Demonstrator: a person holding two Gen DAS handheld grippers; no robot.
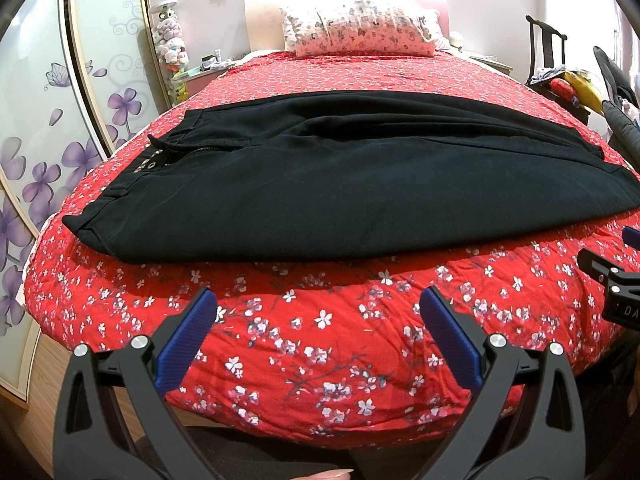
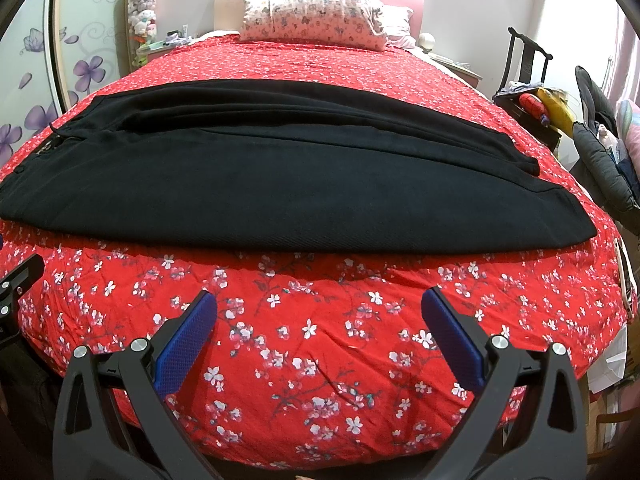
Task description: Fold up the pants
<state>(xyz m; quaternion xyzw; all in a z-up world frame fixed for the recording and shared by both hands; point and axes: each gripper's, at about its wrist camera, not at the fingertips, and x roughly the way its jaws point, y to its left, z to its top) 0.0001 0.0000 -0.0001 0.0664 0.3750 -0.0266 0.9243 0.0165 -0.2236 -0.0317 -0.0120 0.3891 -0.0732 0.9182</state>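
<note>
Black pants [image 1: 320,176] lie flat across a bed with a red flowered cover [image 1: 320,340], one leg folded over the other, waistband at the left, hems at the right. They also show in the right wrist view [image 2: 280,184]. My left gripper [image 1: 318,300] is open and empty, held over the bed's near edge, short of the pants. My right gripper [image 2: 319,302] is open and empty, also over the near edge. The right gripper shows at the right edge of the left wrist view [image 1: 612,280].
A patterned pillow [image 1: 360,28] lies at the head of the bed. A wardrobe with purple flowers [image 1: 60,140] stands left. A dark chair with clutter [image 2: 540,92] and a dark jacket [image 2: 600,160] stand right. Plush toys [image 1: 170,36] stand at the back left.
</note>
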